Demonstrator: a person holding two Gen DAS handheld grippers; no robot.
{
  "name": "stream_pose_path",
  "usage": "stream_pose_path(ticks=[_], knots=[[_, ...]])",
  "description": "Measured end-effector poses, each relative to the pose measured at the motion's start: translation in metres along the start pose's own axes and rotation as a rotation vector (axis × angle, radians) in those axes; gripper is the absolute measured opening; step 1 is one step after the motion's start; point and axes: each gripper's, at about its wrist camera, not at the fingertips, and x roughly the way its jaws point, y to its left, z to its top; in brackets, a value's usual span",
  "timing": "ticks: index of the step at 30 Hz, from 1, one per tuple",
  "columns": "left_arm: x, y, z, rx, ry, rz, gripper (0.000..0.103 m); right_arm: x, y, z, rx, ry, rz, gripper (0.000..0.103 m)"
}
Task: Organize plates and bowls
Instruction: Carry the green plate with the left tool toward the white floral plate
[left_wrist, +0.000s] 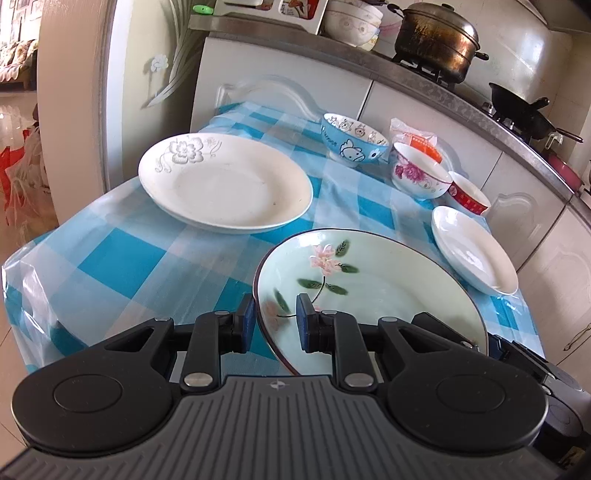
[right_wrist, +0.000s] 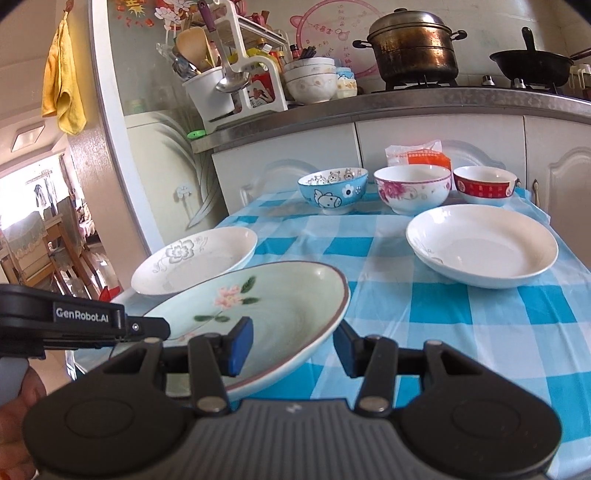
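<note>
A pale green plate with a pink flower (left_wrist: 373, 295) (right_wrist: 266, 310) is held tilted above the blue checked tablecloth (left_wrist: 122, 258) (right_wrist: 443, 314). My left gripper (left_wrist: 275, 325) is shut on its near rim. My right gripper (right_wrist: 291, 347) straddles the opposite rim with its jaws wider apart; whether they grip the rim does not show. A large white plate with a grey flower (left_wrist: 225, 184) (right_wrist: 192, 258) lies to the left. A plain white plate (left_wrist: 474, 251) (right_wrist: 484, 245) lies to the right. A blue cartoon bowl (left_wrist: 352, 138) (right_wrist: 332, 190), a pink-flower bowl (left_wrist: 421, 171) (right_wrist: 412, 188) and a red bowl (left_wrist: 469, 195) (right_wrist: 484, 184) stand at the back.
A plastic bag (right_wrist: 419, 153) lies behind the bowls. White cabinets (right_wrist: 443, 136) back the table, with a steel pot (right_wrist: 412, 46), a black wok (right_wrist: 532, 66), stacked bowls (right_wrist: 310, 79) and a utensil rack (right_wrist: 229, 66) on the counter. The table edge drops off at left.
</note>
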Motion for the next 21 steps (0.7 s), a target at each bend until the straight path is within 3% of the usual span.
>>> stream_pose_path(ticks=[21], knots=[[0.018,0.004,0.004,-0.032,-0.009,0.053,0.022,0.025,0.007,-0.015,-0.043,0.044,0.008,0.048]])
